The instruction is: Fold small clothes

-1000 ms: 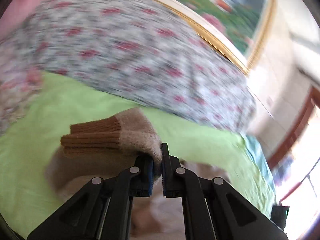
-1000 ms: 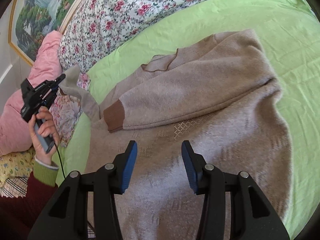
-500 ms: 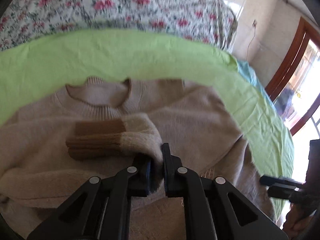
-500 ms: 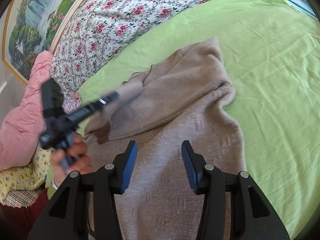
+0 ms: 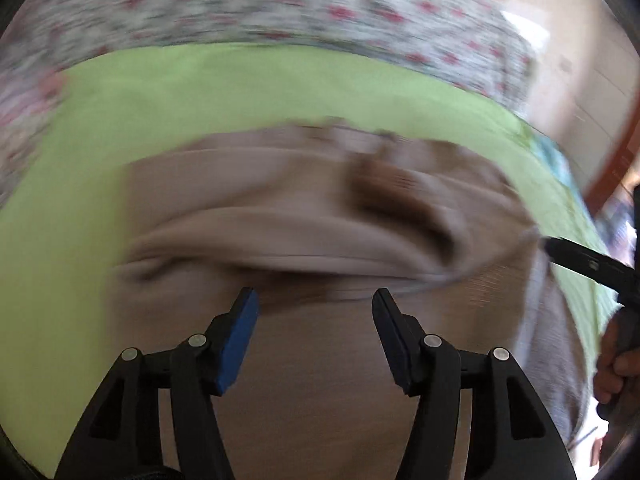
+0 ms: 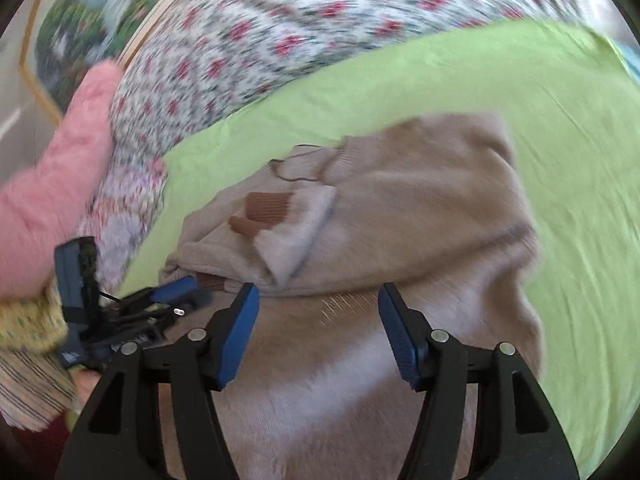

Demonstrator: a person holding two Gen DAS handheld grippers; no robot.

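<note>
Right wrist view shows the beige knitted sweater with brown ribbed cuffs and collar trim (image 6: pixel 400 216) lying on the lime-green bedsheet (image 6: pixel 520 92), its collar toward the floral quilt (image 6: pixel 280 28) at the head edge of the bed, its body running back under the camera toward the near edge; both sleeves are folded in across the chest, so the two brown cuffs (image 6: pixel 266 208) sit stacked just below the collar, one sleeve end doubled over in a soft, rumpled flap; the knit looks thick and fuzzy, likely to hold a fold without sliding; the right gripper (image 6: pixel 318 320) hovers over the sweater's lower body with its blue-padded jaws spread and nothing between them, having just been opening wider, probably ready to take the hem or side for the next fold; at the left edge of the bed the left gripper (image 6: pixel 176 294) shows low beside the sleeve fold, near a pink padded cushion (image 6: pixel 56 184); in the left wrist view, heavily blurred, the left gripper (image 5: pixel 316 316) has its jaws parted and empty above the folded sleeve, having just been opening, which suggests the sleeve is let go where it should lie; the sleeves look done, the body fold not yet.
</note>
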